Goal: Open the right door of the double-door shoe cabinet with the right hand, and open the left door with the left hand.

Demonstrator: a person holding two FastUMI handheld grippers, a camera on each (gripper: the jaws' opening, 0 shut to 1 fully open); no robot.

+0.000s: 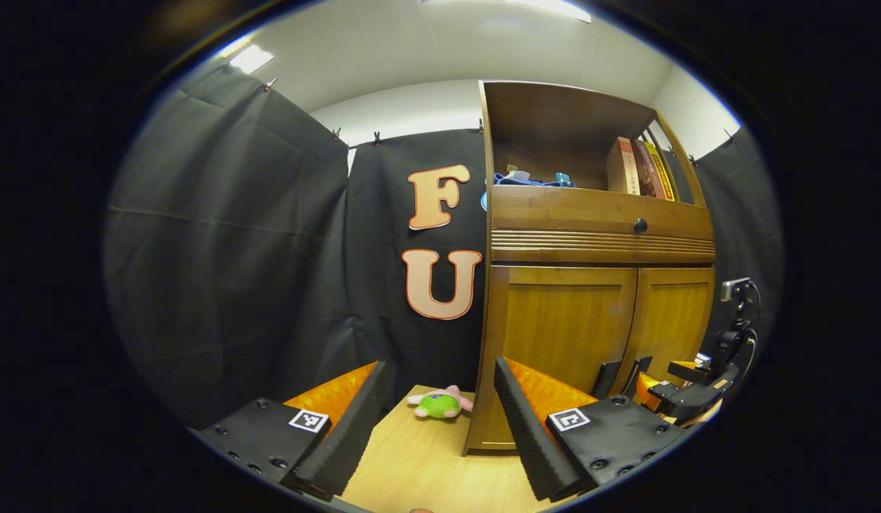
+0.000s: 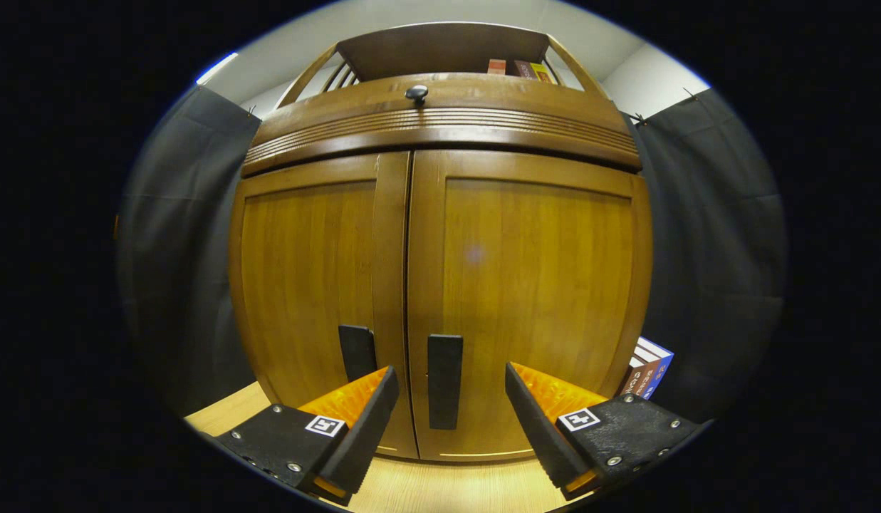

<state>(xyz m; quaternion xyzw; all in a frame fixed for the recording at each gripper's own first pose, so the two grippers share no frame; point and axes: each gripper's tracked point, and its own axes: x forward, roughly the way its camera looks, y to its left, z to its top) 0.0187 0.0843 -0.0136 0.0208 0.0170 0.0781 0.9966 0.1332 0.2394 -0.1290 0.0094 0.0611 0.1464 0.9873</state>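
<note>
Flat slab handle (image 2: 444, 381), wood-grain cab door (image 2: 533, 285)

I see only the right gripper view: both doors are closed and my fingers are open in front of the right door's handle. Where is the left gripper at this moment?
Observer: The left gripper is open and holds nothing. It is off to the left of the cabinet, aimed roughly at its left front corner, not at the left door.
Operator: Does anything lie on that side that I should know about?
Observer: Yes. A small green and pink plush toy lies on the table beside the cabinet's left side, beyond the left gripper's fingers.
</note>
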